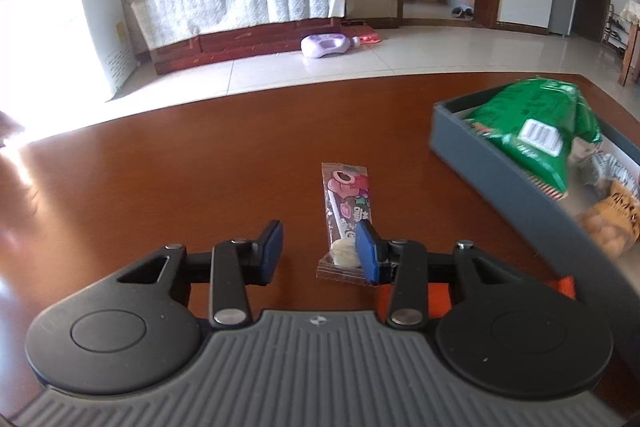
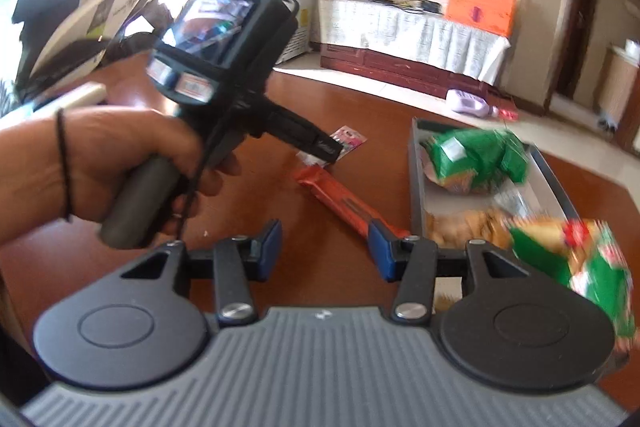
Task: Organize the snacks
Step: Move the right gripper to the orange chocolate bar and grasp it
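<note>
Left wrist view, left tongs (image 1: 320, 251): jaws partly apart, blue pads clear of each other, nothing clamped.
Left wrist view, snack: long clear-wrapped candy stick with a pink bear print (image 1: 346, 215) lies flat on the glossy red-brown wooden desk (image 1: 160, 187); its near end sits between the pads, against the right-side pad, apart from the other.
Left wrist view, box: open grey rectangular box (image 1: 500, 171) to the right on the desk, holding a green foil snack bag (image 1: 532, 123) and tan biscuit packets (image 1: 612, 223).
Right wrist view, right tongs (image 2: 326, 247): jaws partly apart, empty.
Right wrist view, snack: orange wrapped bar (image 2: 340, 199) lies on the desk, its near end at the right-side pad; contact unclear.
Right wrist view, hand: left hand (image 2: 120, 163) grips the other tool's handle, tips down at the candy stick.
Right wrist view, blur: green-and-red packet (image 2: 580, 259) at right edge, smeared.
</note>
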A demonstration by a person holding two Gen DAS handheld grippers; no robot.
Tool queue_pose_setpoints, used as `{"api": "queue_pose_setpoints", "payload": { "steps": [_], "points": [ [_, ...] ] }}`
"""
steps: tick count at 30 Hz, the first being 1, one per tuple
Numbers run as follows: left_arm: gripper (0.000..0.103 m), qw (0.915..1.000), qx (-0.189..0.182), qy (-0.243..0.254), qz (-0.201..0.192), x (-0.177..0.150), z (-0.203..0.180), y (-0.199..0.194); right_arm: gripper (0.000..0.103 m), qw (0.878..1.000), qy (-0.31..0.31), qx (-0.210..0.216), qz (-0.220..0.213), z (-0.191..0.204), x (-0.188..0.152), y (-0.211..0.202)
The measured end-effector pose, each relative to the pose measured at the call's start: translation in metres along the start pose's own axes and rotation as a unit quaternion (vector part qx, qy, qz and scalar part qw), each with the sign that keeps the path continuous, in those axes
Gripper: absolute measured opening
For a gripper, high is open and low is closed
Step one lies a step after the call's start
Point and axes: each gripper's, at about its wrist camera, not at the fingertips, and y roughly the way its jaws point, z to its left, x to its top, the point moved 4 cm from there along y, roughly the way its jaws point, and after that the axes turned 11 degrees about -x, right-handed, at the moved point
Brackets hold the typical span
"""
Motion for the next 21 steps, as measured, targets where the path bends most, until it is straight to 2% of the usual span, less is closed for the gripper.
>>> {"api": "queue_pose_setpoints", "payload": {
  "steps": [5, 8, 9, 10, 13, 15, 17, 18, 19, 20, 21],
  "points": [
    [0.049, 0.9999, -0.003, -0.001, 0.011, -0.01, 0.037, -0.02, 0.05, 0.998, -0.054, -0.01, 0.026, 0.018, 0.015, 0.039],
    [0.065, 0.9998, -0.015, 0.0, 0.014, -0.017, 0.053, -0.029, 0.05, 0.996, -0.067, -0.019, 0.058, 0.018, 0.019, 0.062],
    [0.066, 0.9998, -0.015, 0.004, 0.011, -0.018, 0.057, -0.031, 0.051, 0.995, -0.07, -0.028, 0.07, 0.017, 0.019, 0.07],
    [0.067, 0.9998, -0.016, 0.006, 0.009, -0.018, 0.06, -0.033, 0.053, 0.994, -0.071, -0.033, 0.081, 0.017, 0.02, 0.076],
    [0.067, 0.9997, -0.022, 0.0, 0.007, -0.021, 0.068, -0.034, 0.071, 0.994, -0.05, -0.026, 0.09, 0.015, 0.025, 0.089],
    [0.067, 0.9997, -0.025, -0.001, 0.007, -0.023, 0.07, -0.032, 0.071, 0.994, -0.016, -0.006, 0.105, 0.01, 0.028, 0.096],
    [0.067, 0.9996, -0.029, 0.0, 0.006, -0.023, 0.071, -0.032, 0.067, 0.992, 0.018, 0.02, 0.12, 0.005, 0.029, 0.099],
    [0.067, 0.9994, -0.033, 0.0, 0.006, -0.024, 0.071, -0.033, 0.065, 0.992, 0.013, 0.018, 0.122, 0.005, 0.029, 0.098],
    [0.068, 0.9993, -0.036, 0.0, 0.005, -0.023, 0.071, -0.033, 0.051, 0.992, 0.01, 0.022, 0.123, 0.006, 0.028, 0.094],
    [0.068, 0.9992, -0.041, -0.001, 0.004, -0.023, 0.071, -0.033, 0.03, 0.991, 0.018, 0.036, 0.125, 0.008, 0.026, 0.088],
    [0.069, 0.999, -0.045, -0.003, 0.002, -0.022, 0.072, -0.034, 0.028, 0.991, 0.019, 0.038, 0.125, 0.01, 0.023, 0.083]
  ]
}}
